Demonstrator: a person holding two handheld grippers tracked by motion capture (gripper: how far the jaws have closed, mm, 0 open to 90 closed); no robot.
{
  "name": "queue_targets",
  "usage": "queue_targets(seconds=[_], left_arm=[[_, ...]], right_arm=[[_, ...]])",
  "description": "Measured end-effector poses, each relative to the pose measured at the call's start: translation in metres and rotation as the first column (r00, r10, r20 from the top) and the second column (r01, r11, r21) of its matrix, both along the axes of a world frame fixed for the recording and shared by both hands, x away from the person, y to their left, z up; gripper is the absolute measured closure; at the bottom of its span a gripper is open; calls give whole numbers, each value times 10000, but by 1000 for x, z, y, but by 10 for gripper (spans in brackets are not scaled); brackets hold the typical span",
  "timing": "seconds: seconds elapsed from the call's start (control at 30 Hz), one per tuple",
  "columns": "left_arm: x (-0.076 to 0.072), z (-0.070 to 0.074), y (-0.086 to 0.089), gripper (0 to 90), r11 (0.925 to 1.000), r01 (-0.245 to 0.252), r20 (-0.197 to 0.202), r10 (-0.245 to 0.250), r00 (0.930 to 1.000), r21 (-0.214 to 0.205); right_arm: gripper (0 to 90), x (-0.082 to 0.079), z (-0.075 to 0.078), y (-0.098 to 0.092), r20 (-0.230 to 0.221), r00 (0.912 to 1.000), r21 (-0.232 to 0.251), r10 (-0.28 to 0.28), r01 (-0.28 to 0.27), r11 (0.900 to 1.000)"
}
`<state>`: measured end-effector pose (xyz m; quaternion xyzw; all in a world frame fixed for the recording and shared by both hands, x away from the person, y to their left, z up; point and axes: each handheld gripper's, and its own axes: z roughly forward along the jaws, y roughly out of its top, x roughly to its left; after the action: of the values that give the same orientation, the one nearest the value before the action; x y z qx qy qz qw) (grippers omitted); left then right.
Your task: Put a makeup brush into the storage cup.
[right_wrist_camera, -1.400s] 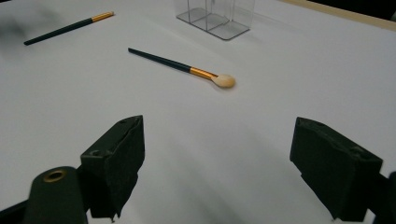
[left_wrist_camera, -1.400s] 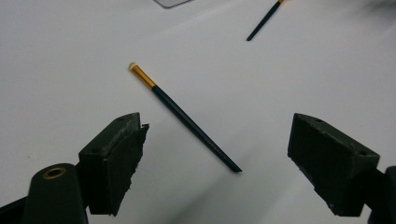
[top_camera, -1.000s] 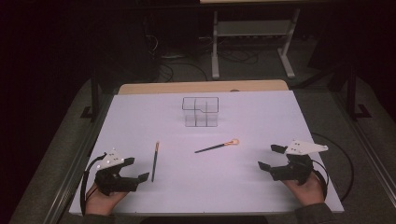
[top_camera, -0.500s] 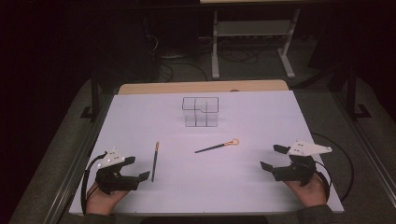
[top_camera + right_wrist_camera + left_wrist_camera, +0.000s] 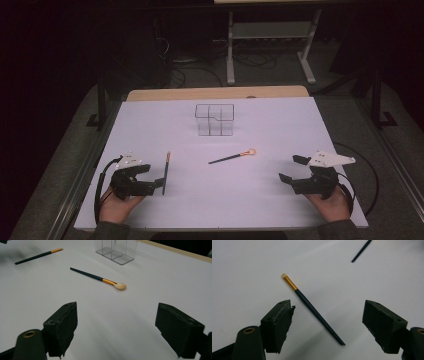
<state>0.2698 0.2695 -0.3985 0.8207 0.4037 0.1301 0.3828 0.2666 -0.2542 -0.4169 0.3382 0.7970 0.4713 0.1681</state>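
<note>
your far brush (image 5: 361, 251) chopped off by the left gripper view's top edge, clear organizer (image 5: 116, 250) top cropped too in the right gripper view

Bright, evenly lit white table (image 5: 280, 200) amid dim surroundings; soft faint shadows, slightly blurred pictures.

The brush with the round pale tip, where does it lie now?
In the high view the round-tipped brush lies mid-table, before the clear organizer, right of the thin brush.

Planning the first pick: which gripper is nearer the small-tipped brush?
Left. The left gripper sits right beside the small-tipped brush; the right gripper is far across the table.
</note>
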Motion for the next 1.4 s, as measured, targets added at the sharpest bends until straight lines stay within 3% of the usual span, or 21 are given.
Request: queue_targets(seconds=[0.2,0.33,0.53,0.7,0.83,1.13,1.4], left_arm=[[5,5,-5,256,10000,24,-54,-25,10000,-94],[10,10,-8,275,9989,209,-118,-205,9997,424],[18,13,-13,301,9996,16,-432,-4,9991,274],[29,13,-19,320,9992,2,-708,26,9975,394],[37,14,-22,337,9977,-126,-995,192,9949,667],[45,21,-32,377,9931,-80,-1190,220,9927,1166],[54,16,-35,401,9922,-294,-1540,481,9869,1211]], right_arm=[[171,0,2,0,98,10000,-29,-17,18,10000],[172,0,2,2,85,9999,-116,60,-59,9999],[173,0,2,1,106,9999,-116,47,-46,9999],[174,0,2,0,82,10000,-94,0,1,10000],[174,2,1,1,18,10000,-125,65,-65,9999],[183,2,2,-1,43,9999,-26,105,-105,9999],[185,3,3,-2,59,9999,-23,106,-106,9999]])
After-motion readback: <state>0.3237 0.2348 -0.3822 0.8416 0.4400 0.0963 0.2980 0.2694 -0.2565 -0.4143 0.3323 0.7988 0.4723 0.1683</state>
